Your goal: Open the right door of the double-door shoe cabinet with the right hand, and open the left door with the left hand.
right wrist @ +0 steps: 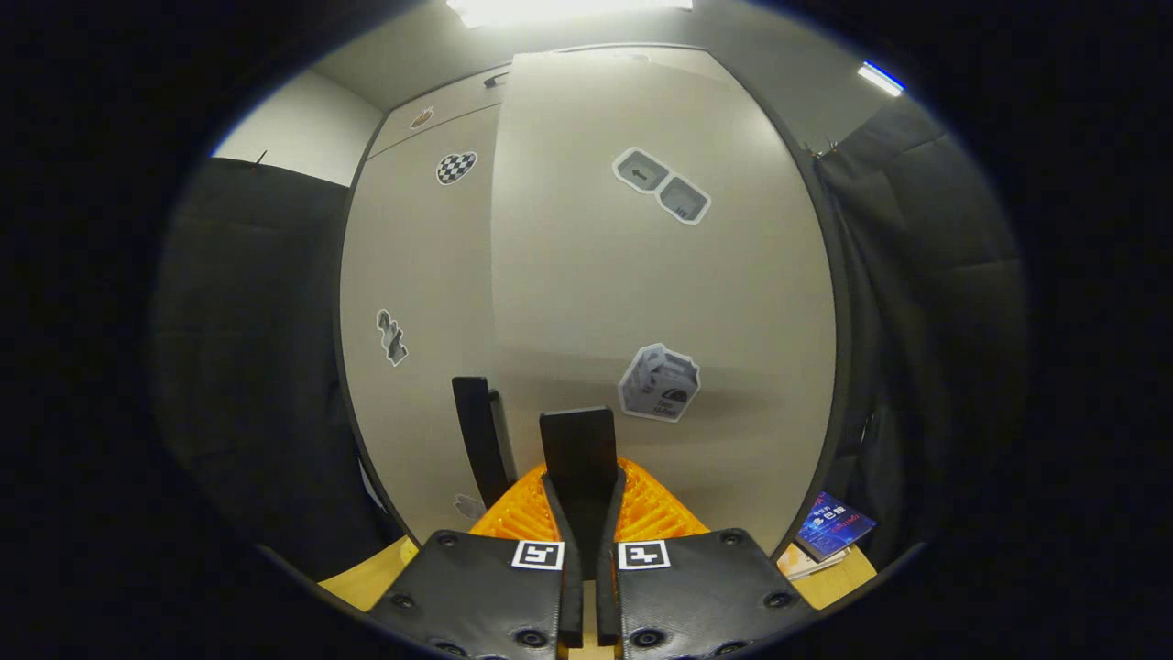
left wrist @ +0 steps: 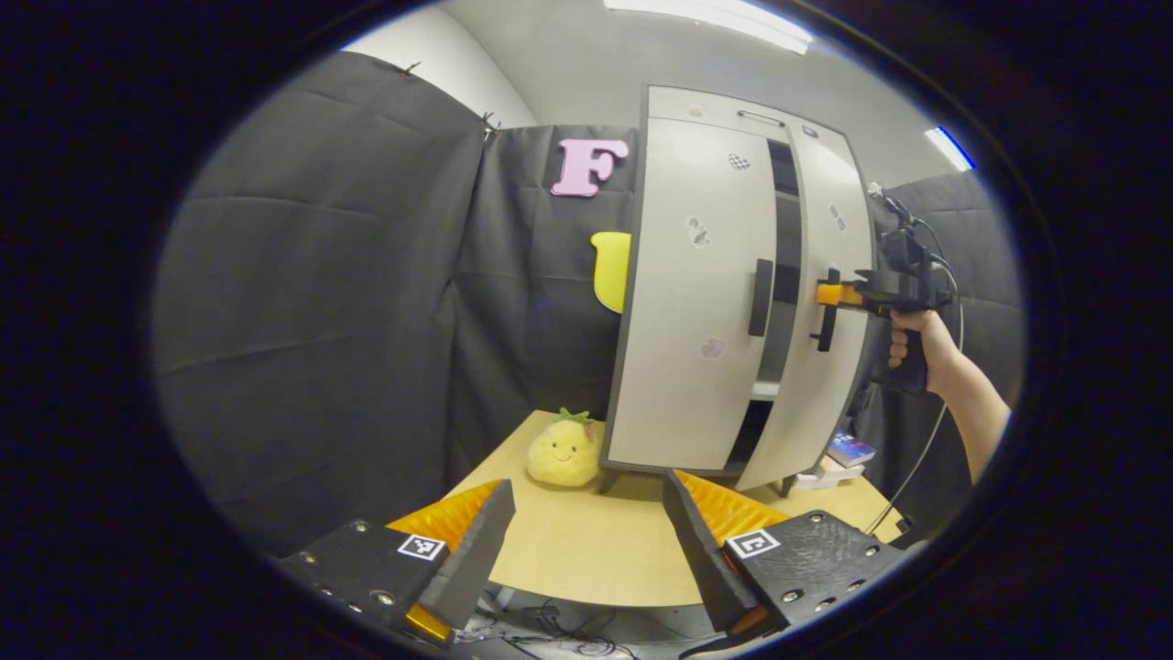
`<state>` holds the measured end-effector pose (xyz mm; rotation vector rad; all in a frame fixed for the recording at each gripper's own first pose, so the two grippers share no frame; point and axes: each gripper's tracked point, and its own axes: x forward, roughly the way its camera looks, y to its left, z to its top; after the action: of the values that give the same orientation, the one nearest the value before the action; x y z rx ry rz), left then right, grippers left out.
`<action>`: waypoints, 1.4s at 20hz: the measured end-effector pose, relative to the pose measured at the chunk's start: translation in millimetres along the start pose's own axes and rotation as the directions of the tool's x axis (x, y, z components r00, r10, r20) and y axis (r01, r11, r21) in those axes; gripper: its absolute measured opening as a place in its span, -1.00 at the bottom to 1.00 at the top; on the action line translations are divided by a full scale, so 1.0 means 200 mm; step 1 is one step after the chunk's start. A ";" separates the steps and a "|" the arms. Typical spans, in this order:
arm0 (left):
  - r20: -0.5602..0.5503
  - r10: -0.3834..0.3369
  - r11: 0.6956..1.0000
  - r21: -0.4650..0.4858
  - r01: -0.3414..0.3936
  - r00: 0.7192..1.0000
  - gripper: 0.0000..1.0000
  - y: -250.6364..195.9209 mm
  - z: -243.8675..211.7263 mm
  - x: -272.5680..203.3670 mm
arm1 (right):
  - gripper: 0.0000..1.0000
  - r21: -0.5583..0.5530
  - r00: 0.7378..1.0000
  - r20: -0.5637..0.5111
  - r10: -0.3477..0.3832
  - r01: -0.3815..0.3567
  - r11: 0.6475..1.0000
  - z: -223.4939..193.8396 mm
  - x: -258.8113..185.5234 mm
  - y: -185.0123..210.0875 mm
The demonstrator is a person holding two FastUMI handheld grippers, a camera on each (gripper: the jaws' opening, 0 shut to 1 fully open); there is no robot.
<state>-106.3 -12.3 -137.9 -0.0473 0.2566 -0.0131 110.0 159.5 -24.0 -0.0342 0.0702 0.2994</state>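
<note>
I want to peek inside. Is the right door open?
Partly open: the right door stands ajar, a dark gap beside the left door.

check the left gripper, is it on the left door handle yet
No, the left gripper sits open above the table, well short of the left door handle, while the right gripper grips the right door handle.

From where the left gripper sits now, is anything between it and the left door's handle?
Nothing visible blocks it. The left gripper is open over the table, and the left door handle lies ahead across open air. The plush toy sits low, left of that path.
</note>
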 end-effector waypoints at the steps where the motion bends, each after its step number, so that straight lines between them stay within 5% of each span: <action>1: -0.011 -0.010 1.000 -0.001 0.010 1.000 0.90 -0.02 -0.02 0.01 | -0.85 0.000 1.000 0.000 -0.003 0.003 1.000 0.00 -0.03 -0.01; 18: 0.019 -0.144 0.989 0.021 0.144 0.989 0.90 -0.27 0.07 0.11 | -0.86 0.019 0.999 0.027 -0.026 0.026 0.999 -0.01 -0.46 -0.31; 28: -0.030 -0.172 0.985 0.005 0.173 0.985 0.90 -0.33 -0.04 0.14 | -0.87 0.127 0.998 0.061 -0.036 0.028 0.992 0.00 -0.60 -0.54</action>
<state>-81.9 -79.5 -149.8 -0.0613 0.2813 -0.1874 27.1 20.6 -11.9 0.0994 0.0257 0.2637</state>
